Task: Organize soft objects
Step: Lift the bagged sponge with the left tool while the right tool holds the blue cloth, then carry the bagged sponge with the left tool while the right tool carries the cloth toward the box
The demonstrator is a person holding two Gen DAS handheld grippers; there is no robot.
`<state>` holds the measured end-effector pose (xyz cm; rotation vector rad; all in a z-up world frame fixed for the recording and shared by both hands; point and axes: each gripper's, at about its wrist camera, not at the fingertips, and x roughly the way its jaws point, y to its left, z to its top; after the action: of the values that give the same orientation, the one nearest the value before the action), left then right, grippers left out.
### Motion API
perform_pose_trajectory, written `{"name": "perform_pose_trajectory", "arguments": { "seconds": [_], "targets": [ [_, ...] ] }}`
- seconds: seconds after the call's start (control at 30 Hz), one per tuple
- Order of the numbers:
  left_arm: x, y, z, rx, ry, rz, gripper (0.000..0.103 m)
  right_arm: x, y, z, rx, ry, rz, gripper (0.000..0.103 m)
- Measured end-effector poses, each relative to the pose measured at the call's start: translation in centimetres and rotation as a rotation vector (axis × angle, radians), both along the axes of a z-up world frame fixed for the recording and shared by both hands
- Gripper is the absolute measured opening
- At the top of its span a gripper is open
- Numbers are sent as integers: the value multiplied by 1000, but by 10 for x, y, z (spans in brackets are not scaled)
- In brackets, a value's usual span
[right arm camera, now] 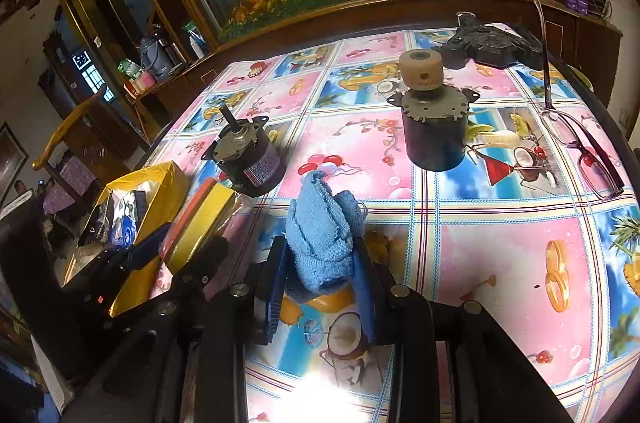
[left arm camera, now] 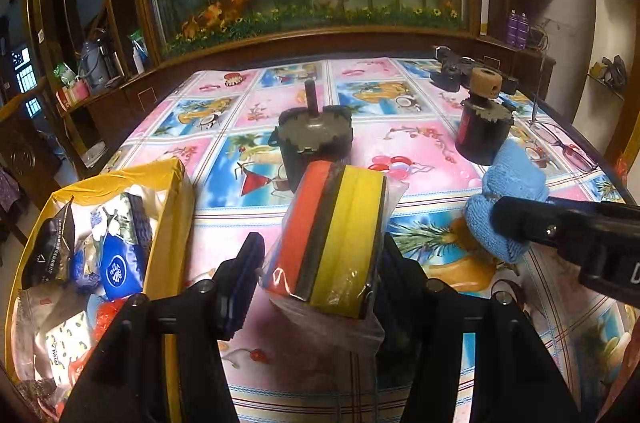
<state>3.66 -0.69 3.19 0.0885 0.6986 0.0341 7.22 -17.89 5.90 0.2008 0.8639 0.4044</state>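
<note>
A plastic-wrapped pack of orange and yellow sponges (left arm camera: 332, 235) stands on edge between the fingers of my left gripper (left arm camera: 320, 251), which is shut on it just above the patterned tablecloth. In the right wrist view the sponge pack (right arm camera: 200, 223) and left gripper (right arm camera: 180, 247) show at the left. My right gripper (right arm camera: 320, 247) is shut on a crumpled blue knitted cloth (right arm camera: 320, 235), seen from the left wrist as the blue cloth (left arm camera: 508, 183) at the right gripper (left arm camera: 516, 223). A yellow box (left arm camera: 176, 191) holding tissue packs and pouches sits left of the sponges.
Two dark electric motors (left arm camera: 316, 139) (left arm camera: 484, 127) stand on the table beyond the grippers. Purple-framed glasses (right arm camera: 580, 143) lie at the right, and a black plastic part (right arm camera: 488, 43) at the far edge. A wooden-framed glass panel with flowers backs the table.
</note>
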Motion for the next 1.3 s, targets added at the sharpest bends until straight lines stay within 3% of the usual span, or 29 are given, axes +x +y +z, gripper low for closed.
{"name": "perform_pose_trajectory", "arguments": {
  "seconds": [1.3],
  "targets": [
    [-22,2,21,3,-128,8,56,0,9,-3,-44,-23,16,33]
  ]
}}
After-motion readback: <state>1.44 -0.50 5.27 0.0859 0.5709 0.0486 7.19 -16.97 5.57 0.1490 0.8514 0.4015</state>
